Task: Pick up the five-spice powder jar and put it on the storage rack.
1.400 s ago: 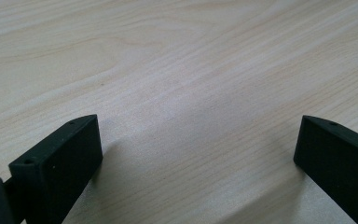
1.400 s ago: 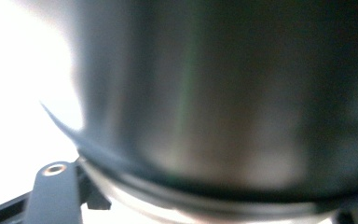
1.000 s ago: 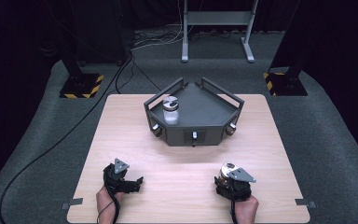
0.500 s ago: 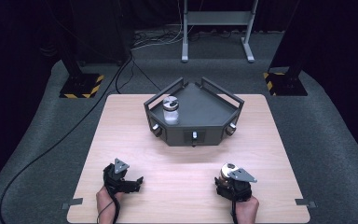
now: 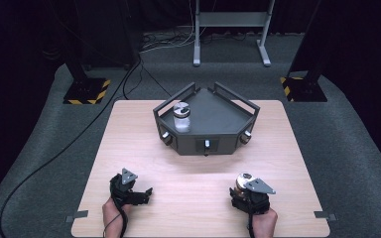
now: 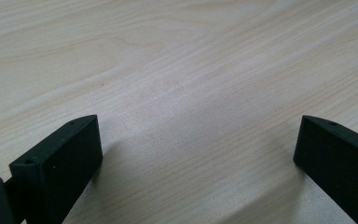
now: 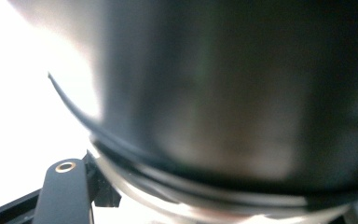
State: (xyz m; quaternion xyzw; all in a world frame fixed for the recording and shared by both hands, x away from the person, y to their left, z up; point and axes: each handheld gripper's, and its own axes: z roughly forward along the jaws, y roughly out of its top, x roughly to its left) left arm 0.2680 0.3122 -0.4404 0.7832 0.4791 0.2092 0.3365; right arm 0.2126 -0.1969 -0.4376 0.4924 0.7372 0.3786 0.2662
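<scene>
The right gripper (image 5: 244, 184) is clamped on a small jar (image 5: 243, 179) with a brownish lid, near the table's (image 5: 129, 134) front right edge. The left gripper (image 5: 138, 194), jaws wide apart, holds nothing. Farther back, well apart, a dark tray (image 5: 223, 106) carries a second, clear jar (image 5: 181, 117)

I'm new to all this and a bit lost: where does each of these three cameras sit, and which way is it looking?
High view: above the person's side, looking forward and down on the table and the grey tray; both hands hold grippers.
Left gripper view: rides on the left gripper, facing bare wood; its jaws stand wide apart.
Right gripper view: rides on the right gripper, pressed up to a blurred dark round object.
Shared: the left gripper view and the high view both show the wooden tabletop.
</scene>
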